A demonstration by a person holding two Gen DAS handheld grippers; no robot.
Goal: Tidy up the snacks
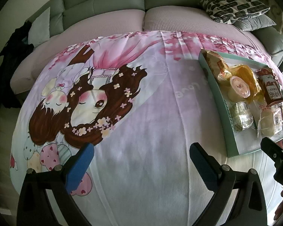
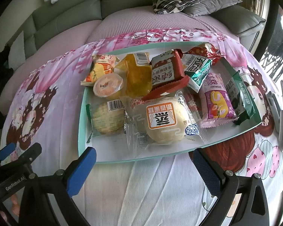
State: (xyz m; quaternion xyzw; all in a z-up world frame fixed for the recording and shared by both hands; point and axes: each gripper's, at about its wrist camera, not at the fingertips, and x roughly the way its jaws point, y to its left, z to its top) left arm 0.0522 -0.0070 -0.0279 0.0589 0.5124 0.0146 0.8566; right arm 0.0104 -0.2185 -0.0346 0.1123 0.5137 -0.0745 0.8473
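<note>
Right gripper (image 2: 143,171) spread wide, holding nothing, blue pads (image 2: 81,171) low over the cartoon blanket (image 2: 151,188). Just ahead of it, a shallow mint-green tray (image 2: 81,131) full of wrapped snacks. Nearest the fingers, a round steamed cake in a clear bag (image 2: 164,120) with an orange label. To its left, a pale round biscuit pack (image 2: 106,118) with a barcode. To its right, a pink and purple packet (image 2: 217,99), then a green packet (image 2: 243,98) leaning on the tray's right wall. Farther in, a small jelly cup (image 2: 108,84), a yellow bag (image 2: 137,75), a red-brown biscuit packet (image 2: 166,69) and a green and white packet (image 2: 196,69). At the far rim, an orange packet (image 2: 101,66) and a red packet (image 2: 203,50).

Left gripper (image 1: 141,162) also spread wide and holding nothing, over bare blanket, the tray off to its right. Beyond everything, a grey-green sofa (image 1: 103,3) with a black and white patterned pillow (image 1: 234,5).
</note>
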